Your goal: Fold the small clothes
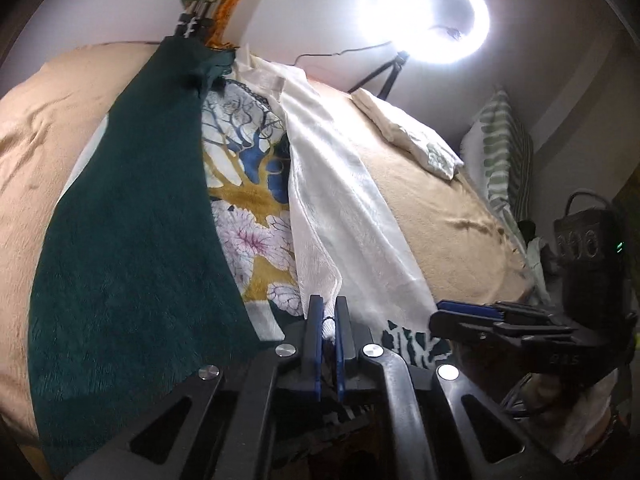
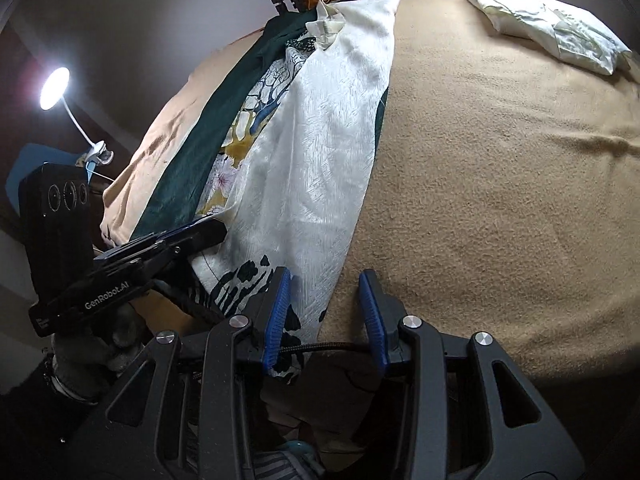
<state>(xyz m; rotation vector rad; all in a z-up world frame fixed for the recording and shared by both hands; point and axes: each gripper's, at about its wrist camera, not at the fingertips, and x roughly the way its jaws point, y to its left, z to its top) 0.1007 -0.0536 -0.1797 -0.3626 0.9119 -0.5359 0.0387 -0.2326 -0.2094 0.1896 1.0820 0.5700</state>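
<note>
A long garment lies lengthwise on the beige bed cover (image 2: 500,184). Its white textured side (image 1: 340,200) is folded over a tree-and-flower print (image 1: 248,184), with a dark green panel (image 1: 132,240) to the left. My left gripper (image 1: 328,306) is shut on the white near edge of the garment, and a bit of cloth shows between the blue pads. It also appears in the right wrist view, left gripper (image 2: 212,232) at the cloth's left side. My right gripper (image 2: 325,300) stands open over the garment's near right edge (image 2: 316,312), with no pad pressing. The right gripper (image 1: 438,316) sits just right of the left one.
A ring light (image 1: 424,20) on a tripod stands behind the bed. A cream pillow (image 2: 548,24) lies at the far right, a green striped cushion (image 1: 504,148) beside it. A clip lamp (image 2: 54,88) shines at the left. Bare bed cover spreads right of the garment.
</note>
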